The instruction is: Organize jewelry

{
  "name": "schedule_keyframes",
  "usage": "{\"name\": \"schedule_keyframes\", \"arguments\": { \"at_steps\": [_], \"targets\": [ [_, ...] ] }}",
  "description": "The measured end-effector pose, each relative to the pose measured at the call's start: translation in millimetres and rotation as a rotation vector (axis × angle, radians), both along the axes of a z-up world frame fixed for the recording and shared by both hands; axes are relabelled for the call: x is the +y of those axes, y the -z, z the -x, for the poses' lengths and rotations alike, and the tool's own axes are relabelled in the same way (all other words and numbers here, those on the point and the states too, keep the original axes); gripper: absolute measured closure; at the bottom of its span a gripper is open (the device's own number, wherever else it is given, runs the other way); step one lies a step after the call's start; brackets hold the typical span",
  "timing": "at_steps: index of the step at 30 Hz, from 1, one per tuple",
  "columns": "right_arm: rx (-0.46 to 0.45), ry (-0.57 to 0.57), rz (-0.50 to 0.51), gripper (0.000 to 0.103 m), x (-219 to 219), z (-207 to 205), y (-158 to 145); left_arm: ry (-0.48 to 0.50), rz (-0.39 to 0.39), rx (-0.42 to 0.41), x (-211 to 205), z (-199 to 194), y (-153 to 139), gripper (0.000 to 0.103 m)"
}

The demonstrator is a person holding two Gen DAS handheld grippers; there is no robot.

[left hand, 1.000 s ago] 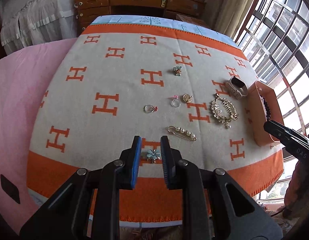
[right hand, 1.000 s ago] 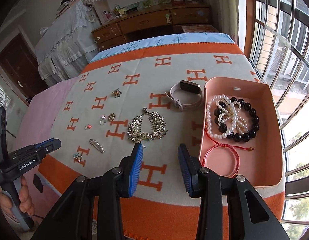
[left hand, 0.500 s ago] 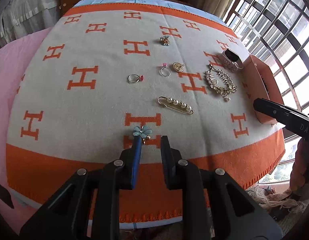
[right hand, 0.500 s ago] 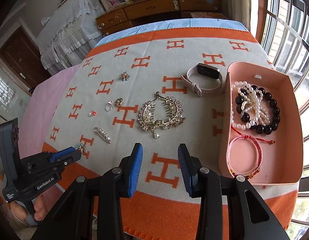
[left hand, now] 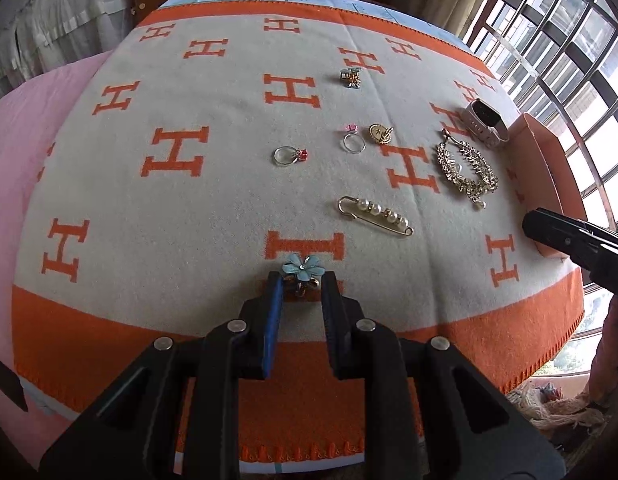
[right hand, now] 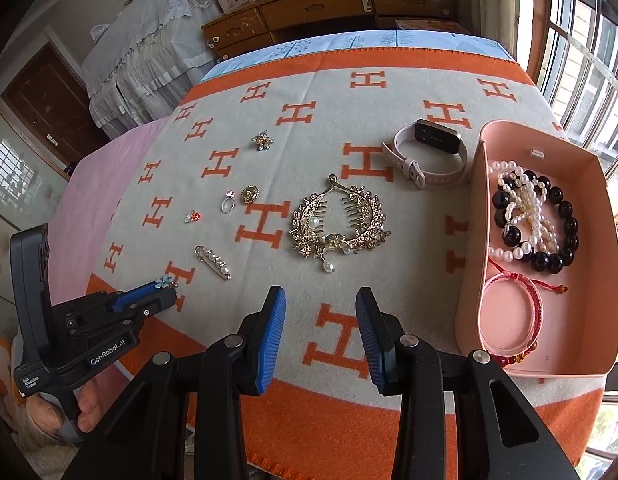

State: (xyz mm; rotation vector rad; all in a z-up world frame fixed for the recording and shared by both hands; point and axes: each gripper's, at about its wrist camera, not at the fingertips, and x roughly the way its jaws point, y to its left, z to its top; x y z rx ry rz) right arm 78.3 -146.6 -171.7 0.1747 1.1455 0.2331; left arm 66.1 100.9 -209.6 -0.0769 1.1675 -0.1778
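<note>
My left gripper (left hand: 302,280) is shut on a blue flower brooch (left hand: 302,267) and holds it just above the blanket's front; it also shows in the right wrist view (right hand: 165,281). My right gripper (right hand: 321,300) is open and empty, above the blanket in front of a gold hair comb (right hand: 338,220). A pearl pin (left hand: 375,215), two rings (left hand: 287,155) (left hand: 352,141), a gold button (left hand: 380,133), a small brooch (left hand: 351,77) and a pink watch (right hand: 429,152) lie on the blanket. A pink box (right hand: 589,344) at the right holds bead and pearl bracelets (right hand: 529,216).
The jewelry lies on a cream and orange H-patterned blanket (left hand: 213,208) over a table. A pink bed cover (left hand: 25,128) is at the left, a wooden dresser (right hand: 329,4) behind, and windows (left hand: 569,40) along the right side.
My left gripper closed on the blue flower brooch and lifted it off the blanket. My right gripper moved a little forward and stayed open.
</note>
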Motion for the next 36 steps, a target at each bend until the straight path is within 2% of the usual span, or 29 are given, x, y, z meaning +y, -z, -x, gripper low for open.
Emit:
{"name": "schedule_keyframes", "arguments": {
  "at_steps": [4, 5, 6, 7, 8, 13, 16, 18, 22, 23, 30, 36],
  "targets": [
    [-0.002, -0.002, 0.000, 0.066, 1, 0, 1, 0.017, 0.039, -0.006, 4, 0, 0, 0.083],
    [-0.001, -0.003, -0.001, 0.066, 1, 0, 2, 0.027, 0.052, -0.008, 4, 0, 0, 0.068],
    [0.000, -0.005, -0.002, 0.066, 1, 0, 2, 0.032, 0.060, -0.011, 4, 1, 0, 0.045],
    [0.003, -0.007, -0.003, 0.066, 1, 0, 3, 0.032, 0.059, -0.013, 4, 1, 0, 0.035],
    [0.005, -0.008, -0.004, 0.066, 1, -1, 4, 0.030, 0.056, -0.018, 4, 2, 0, 0.030],
    [0.007, -0.017, -0.003, 0.066, 3, -1, 6, 0.021, 0.024, -0.025, 3, 1, 3, 0.030],
    [0.010, -0.018, -0.004, 0.066, 3, -1, 8, 0.015, -0.016, -0.042, 1, 0, 4, 0.039],
    [0.014, -0.017, -0.006, 0.066, 3, -2, 9, 0.014, -0.058, -0.060, -2, 0, 4, 0.056],
    [0.019, -0.019, -0.009, 0.066, 3, -3, 12, 0.009, -0.104, -0.080, -5, -2, 4, 0.071],
    [0.020, -0.023, -0.005, 0.066, 4, -4, 12, 0.011, -0.111, -0.088, -6, -1, 3, 0.084],
    [-0.048, -0.072, 0.054, 0.066, 20, -20, -1, 0.003, -0.061, -0.108, -2, -1, -2, 0.086],
    [-0.136, -0.152, 0.095, 0.066, 52, -60, -16, 0.001, -0.027, -0.149, 5, -9, -18, 0.086]
  ]
}}
